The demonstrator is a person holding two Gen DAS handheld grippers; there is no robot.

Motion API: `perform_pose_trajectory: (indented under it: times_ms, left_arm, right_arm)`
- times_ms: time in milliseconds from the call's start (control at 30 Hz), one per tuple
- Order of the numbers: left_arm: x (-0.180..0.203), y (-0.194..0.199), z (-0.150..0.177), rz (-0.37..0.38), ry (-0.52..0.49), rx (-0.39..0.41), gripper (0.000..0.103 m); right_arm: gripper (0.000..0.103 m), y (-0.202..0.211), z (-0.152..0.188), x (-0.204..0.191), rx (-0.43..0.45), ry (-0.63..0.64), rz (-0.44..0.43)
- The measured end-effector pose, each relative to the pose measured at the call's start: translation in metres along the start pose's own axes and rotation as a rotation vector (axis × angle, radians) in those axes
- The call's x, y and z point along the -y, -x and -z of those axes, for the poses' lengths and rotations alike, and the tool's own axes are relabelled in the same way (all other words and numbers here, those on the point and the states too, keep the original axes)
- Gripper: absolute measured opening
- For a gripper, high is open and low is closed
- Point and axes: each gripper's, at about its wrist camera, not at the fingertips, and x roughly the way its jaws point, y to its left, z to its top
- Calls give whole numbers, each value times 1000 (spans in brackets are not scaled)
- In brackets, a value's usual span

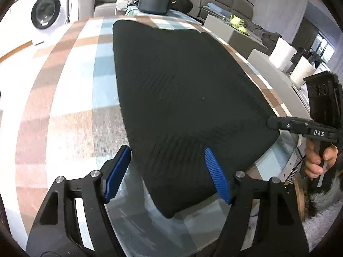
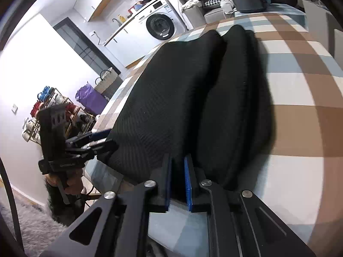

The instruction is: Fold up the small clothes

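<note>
A black cloth (image 1: 182, 98) lies on a checked blanket (image 1: 70, 98) on the table. It is long, and its long way runs from the near edge, where both grippers are, off toward a dark tub (image 1: 153, 2) at the far end. It gets thinner as it goes away.

The left gripper (image 1: 169, 173) is open wide. Its 2 blue pads (image 1: 116, 173) sit on each side of the cloth's near left corner, but they do not squeeze it yet. The cloth's near end lies right between them.

The right gripper (image 2: 178, 180) is squeezed nearly shut on the near edge of the cloth, with a fold of it pinched between its pads. It holds the near right part, where the cloth looks bunched into 2 humps.

Both grippers are at the same short end. I think the left one must close first.
</note>
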Motion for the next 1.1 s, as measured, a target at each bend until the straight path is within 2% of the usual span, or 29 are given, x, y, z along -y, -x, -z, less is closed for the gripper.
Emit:
perform_pose_trajectory:
  times_ms: [33,67,167,233,433,533,567,633,667,700,800,1000,1100]
  left_arm:
    - [-2,1,0,5,9,4,69]
    - [-4,2,0,6,14,8,69]
    - [-8,3,-4,-7,39,23,69]
    - [-11,3,-5,-7,59,22,69]
    - [-10,-5,-5,-19,79,13,69]
    - [-6,-7,-5,8,80,18,52]
    - [-5,-7,-6,2,76,23,49]
    - [0,-7,-6,-6,52,36,40]
    - [2,-7,-7,-6,44,44,36]
    - [3,-6,-7,-5,41,46,34]
    - [3,-8,-11,-17,45,50,33]
    - [-14,-19,-37,-54,83,68,33]
    - [-18,-30,-55,-105,68,81,33]
  right_arm:
    - [12,5,-1,0,8,4,11]
    - [19,10,-1,-1,24,9,28]
    - [55,30,-7,3,120,-20,124]
    - [56,36,-10,11,119,-39,172]
    - [56,25,-7,25,56,-114,136]
    - [60,15,0,22,30,-106,88]
    - [63,10,3,18,27,-101,92]
    - [62,1,4,9,5,-60,126]
    - [55,-1,6,5,7,-41,141]
    - [41,-3,6,2,10,-28,143]
    - [30,-11,2,-3,26,-12,161]
    - [28,-31,-20,-3,44,-32,181]
    - [28,-41,-36,-2,55,-56,195]
